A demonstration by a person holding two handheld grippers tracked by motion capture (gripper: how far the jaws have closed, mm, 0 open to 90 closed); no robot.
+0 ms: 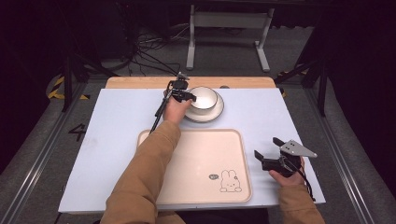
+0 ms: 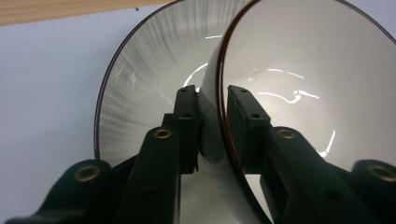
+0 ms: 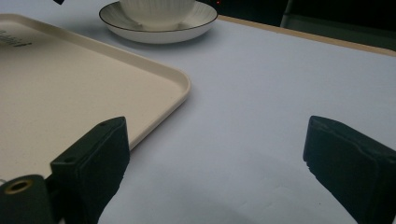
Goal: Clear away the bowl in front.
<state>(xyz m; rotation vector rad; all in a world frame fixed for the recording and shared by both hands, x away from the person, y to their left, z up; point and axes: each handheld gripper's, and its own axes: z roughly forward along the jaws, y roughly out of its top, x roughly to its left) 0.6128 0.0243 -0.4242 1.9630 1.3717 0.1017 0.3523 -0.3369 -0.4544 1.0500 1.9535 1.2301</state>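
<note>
The white ribbed bowl (image 1: 203, 97) with a dark rim sits on a matching saucer (image 1: 215, 113) at the far side of the pale surface (image 1: 116, 121). The left claw (image 1: 188, 96) pinches its rim, while the right claw (image 1: 266, 151) gapes empty beside the cream tray (image 1: 196, 163). Dark floor and cables lie beyond.

From the right gripper view the bowl (image 3: 156, 11) loses its rim past the top edge, the tray (image 3: 70, 88) runs off the left, and the tray's small print (image 1: 214, 177) is unreadably tiny.
</note>
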